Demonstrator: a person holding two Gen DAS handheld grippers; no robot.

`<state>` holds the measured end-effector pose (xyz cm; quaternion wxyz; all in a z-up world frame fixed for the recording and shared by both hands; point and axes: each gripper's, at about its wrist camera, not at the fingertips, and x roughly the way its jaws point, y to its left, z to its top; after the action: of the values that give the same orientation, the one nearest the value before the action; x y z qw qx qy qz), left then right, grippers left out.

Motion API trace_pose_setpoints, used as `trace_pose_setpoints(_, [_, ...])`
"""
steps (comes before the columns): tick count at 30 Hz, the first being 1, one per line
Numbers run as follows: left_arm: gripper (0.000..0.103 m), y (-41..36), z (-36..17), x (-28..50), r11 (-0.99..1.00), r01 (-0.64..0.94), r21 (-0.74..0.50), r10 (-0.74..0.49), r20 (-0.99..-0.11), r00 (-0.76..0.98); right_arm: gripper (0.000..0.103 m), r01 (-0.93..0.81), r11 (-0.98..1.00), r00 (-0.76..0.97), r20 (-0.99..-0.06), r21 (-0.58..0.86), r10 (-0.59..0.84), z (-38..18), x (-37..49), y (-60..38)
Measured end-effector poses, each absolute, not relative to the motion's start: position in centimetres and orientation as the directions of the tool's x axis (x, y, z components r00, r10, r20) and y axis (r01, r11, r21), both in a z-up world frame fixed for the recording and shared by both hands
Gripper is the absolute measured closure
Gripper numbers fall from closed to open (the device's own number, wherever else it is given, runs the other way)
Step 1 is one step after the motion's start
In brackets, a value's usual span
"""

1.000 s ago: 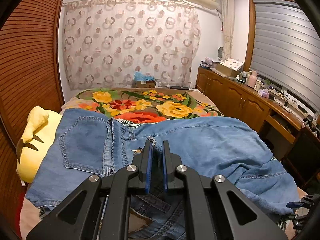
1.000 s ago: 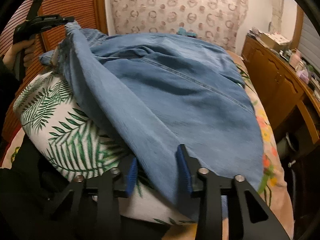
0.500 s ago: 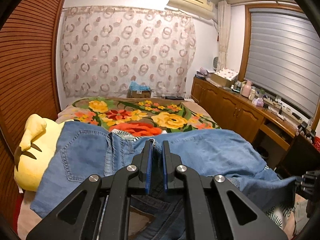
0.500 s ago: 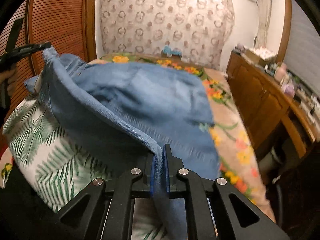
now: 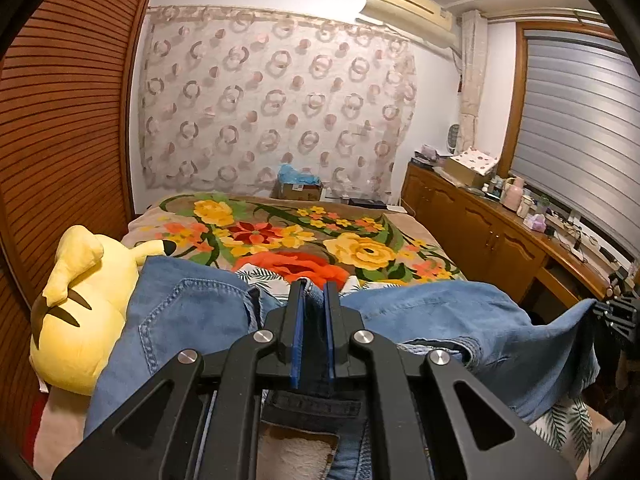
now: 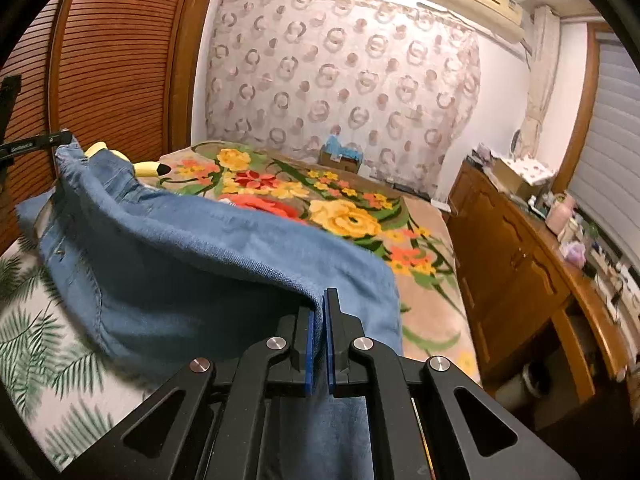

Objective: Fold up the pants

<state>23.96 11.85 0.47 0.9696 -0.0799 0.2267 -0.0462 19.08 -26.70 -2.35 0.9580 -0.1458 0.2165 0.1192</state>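
Left wrist view: we pinch the jeans waistband with our left gripper, right gripper clamping a hem; heavy, limp denim sags, so grip seams

My left tongs are matt black plastic with blue pads and bright metal pivot pins, and so are my right tongs. The pants are blue denim cloth, coarse in weave, with pale stitched seams. The blanket on the bed looks like soft plush cloth in a flower print, and the leaf-print sheet is smooth cloth. The yellow plush toy is velvety. The cabinet is glossy varnished wood; the sliding door is ribbed wood
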Motion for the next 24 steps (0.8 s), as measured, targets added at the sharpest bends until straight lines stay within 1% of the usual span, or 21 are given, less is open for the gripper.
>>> trace_pose_setpoints(7, [0.093, 12.7, 0.8, 25.8, 0.983, 0.033, -0.183, -0.108, -0.419, 0.902, 0.099, -0.297, 0.922, 0.892, -0.417, -0.250, 0.174, -3.2, 21.6, -26.4])
trace_pose_setpoints(17, [0.093, 13.8, -0.2, 29.1, 0.982, -0.005, -0.187, -0.081, -0.447, 0.891, 0.099, -0.304, 0.908, 0.901, -0.395, -0.288, 0.177, -3.8, 25.2, -25.6])
trace_pose_setpoints(24, [0.093, 14.3, -1.5, 30.9, 0.983, -0.023, -0.184, -0.069, -0.480, 0.875, 0.099, -0.311, 0.898, 0.892, -0.421, -0.310, 0.163, -5.6, 28.3, -25.1])
